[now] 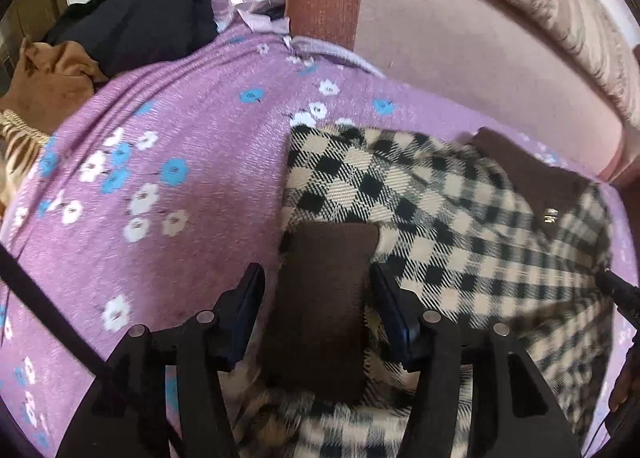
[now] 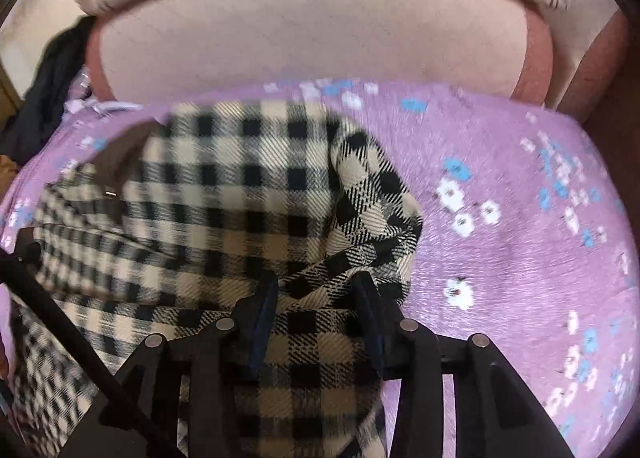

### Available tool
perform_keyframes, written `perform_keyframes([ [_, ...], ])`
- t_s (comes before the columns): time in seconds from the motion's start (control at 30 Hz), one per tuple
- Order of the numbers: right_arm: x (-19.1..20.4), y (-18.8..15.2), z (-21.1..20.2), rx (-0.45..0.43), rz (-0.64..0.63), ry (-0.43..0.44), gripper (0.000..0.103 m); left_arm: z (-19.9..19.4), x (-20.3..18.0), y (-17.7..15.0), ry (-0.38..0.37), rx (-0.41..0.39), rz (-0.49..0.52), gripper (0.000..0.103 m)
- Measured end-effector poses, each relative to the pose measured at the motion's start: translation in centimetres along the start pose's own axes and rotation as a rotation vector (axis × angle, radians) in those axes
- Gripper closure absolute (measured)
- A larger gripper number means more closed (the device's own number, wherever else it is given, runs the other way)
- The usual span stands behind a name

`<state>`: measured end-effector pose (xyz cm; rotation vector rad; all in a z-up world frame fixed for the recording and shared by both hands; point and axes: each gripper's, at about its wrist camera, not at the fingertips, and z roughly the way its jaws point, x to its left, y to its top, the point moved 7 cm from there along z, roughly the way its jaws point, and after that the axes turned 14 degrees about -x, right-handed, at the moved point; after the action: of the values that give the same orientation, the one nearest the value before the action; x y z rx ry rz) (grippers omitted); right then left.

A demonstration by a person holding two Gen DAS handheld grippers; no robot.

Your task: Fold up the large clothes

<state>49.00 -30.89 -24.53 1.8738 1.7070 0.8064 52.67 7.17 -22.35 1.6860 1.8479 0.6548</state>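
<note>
Holding both grippers over the black-and-cream checked woven garment (image 1: 440,198), your left gripper (image 1: 318,278) stands spread astride its brown cuff (image 1: 324,298), untouched. Your right gripper (image 2: 316,286) pinches a checked fold. Beyond the garment lies the purple floral bedspread (image 1: 180,138), then the pink padded headboard (image 2: 312,46).

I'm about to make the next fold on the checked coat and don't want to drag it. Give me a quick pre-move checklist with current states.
1. Left gripper free of cloth: ok; jaws stand apart around the brown cuff, pads off it.
2. Right gripper holding the checked coat: cannot tell; cloth lies between the jaws, pad contact unclear.
3. Coat lies on the purple floral bedsheet: ok.
4. Sleeve laid flat over the body: not ok; bunched in front of the right gripper.
5. Brown collar visible, not tucked: ok.
</note>
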Motion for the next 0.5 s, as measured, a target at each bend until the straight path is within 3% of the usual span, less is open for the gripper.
perform_keyframes([
  [0.13, 0.1, -0.6, -4.5, -0.044, 0.012, 0.051, 0.06, -4.3, 1.7, -0.4, -0.028, -0.04, -0.033, 0.047],
  [0.23, -0.7, -3.5, -7.8, -0.031, 0.019, 0.058, 0.06, -6.2, 3.8, -2.0, -0.001, -0.047, -0.033, 0.046],
  [0.33, -2.6, -7.3, -9.9, -0.009, 0.059, 0.064, 0.059, -7.6, 5.7, -4.9, -0.004, -0.015, -0.035, 0.046],
  [0.5, -6.1, -13.0, -12.0, 0.057, 0.228, 0.1, 0.058, -9.3, 7.5, -10.2, -0.083, 0.052, -0.086, 0.046],
])
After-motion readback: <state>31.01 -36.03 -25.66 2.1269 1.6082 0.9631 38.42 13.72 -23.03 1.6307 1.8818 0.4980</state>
